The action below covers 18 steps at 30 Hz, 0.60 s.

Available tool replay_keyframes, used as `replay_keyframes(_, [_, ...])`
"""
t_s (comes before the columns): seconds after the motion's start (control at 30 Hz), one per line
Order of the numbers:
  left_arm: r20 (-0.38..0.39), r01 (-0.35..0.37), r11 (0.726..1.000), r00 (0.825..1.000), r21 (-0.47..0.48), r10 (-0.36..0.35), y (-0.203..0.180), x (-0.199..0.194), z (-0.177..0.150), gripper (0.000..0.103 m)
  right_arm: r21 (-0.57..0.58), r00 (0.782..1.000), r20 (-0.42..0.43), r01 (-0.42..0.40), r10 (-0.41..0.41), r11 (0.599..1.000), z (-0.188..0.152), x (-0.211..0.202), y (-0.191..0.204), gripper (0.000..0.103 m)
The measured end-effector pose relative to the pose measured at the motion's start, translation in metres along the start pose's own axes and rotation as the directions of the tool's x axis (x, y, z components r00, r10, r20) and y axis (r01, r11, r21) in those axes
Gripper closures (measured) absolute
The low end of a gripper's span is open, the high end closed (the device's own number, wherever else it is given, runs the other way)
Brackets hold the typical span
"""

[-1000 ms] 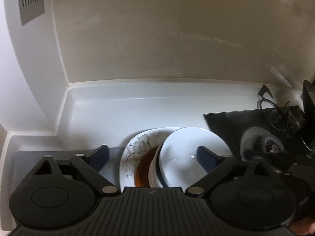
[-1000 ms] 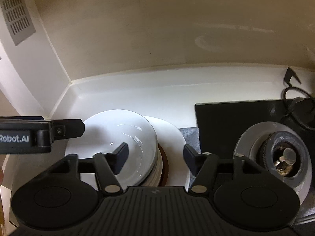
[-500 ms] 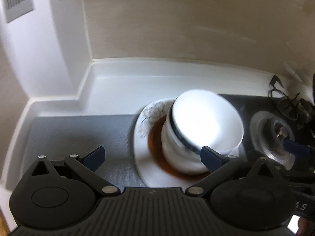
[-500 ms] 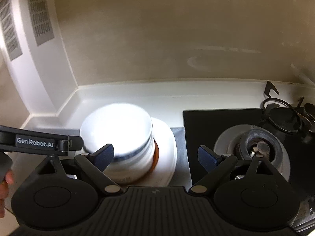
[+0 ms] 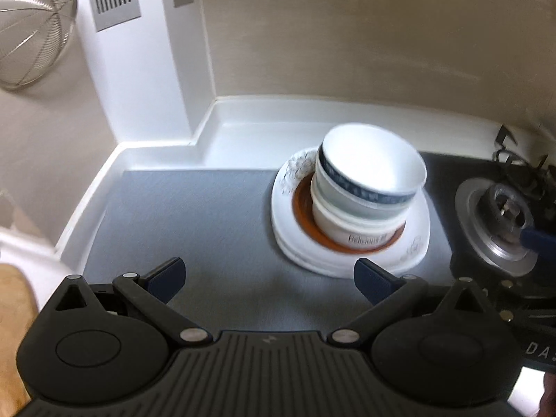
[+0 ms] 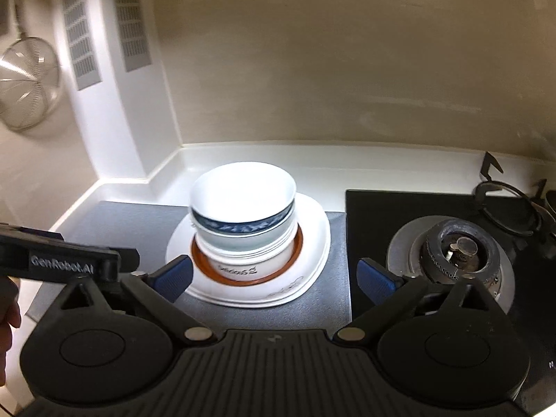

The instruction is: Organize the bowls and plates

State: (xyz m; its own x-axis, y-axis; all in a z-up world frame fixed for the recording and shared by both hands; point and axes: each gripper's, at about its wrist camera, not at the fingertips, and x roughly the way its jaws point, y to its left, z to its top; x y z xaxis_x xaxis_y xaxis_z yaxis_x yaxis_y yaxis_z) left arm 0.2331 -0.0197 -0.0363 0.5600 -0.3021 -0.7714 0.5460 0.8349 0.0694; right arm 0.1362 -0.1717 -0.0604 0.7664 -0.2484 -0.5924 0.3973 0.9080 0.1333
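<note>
A stack stands on the grey mat: a white blue-banded bowl (image 5: 373,177) tops other white bowls, on a brown plate (image 5: 305,220), on a white floral plate (image 5: 288,205). The same top bowl (image 6: 243,205) and white plate (image 6: 312,239) show in the right wrist view. My left gripper (image 5: 269,278) is open and empty, in front of and left of the stack. My right gripper (image 6: 274,276) is open and empty, just in front of the stack. The left gripper's body (image 6: 62,260) shows at the left edge.
The grey mat (image 5: 187,215) lies on a white counter in a wall corner. A black gas hob with a burner (image 6: 458,253) is right of the stack. A wire strainer (image 6: 26,83) hangs on the left wall.
Both grippers have pulled back and up from the stack, so the stack now shows whole and farther away. The left view has shifted left. Both stay open.
</note>
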Motion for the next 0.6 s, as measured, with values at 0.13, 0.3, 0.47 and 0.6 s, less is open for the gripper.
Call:
replay_keyframes(0.13, [-0.021,-0.026,1.0,0.999,-0.003,0.026,-0.007,-0.011,-0.015,0.0,-0.029,1.0,-0.009,-0.03,0.029,0.999,-0.011,-0.014,-0.003,0.001])
replay_keyframes(0.3, [0.011,-0.04,0.999,0.999,-0.029,0.041,-0.01,-0.026,-0.032,0.0,-0.037,0.999,0.003,-0.053,0.053,0.998,-0.019,-0.035,-0.006,0.0])
replay_keyframes(0.47, [0.041,-0.037,0.999,0.998,-0.008,0.038,-0.013,-0.039,-0.042,0.0,-0.043,0.999,0.017,-0.041,0.042,0.998,-0.022,-0.051,-0.003,0.0])
replay_keyframes(0.6, [0.05,-0.014,0.999,0.999,0.039,0.012,-0.012,-0.048,-0.047,0.0,-0.037,1.0,0.026,-0.017,0.018,0.999,-0.024,-0.062,0.006,0.0])
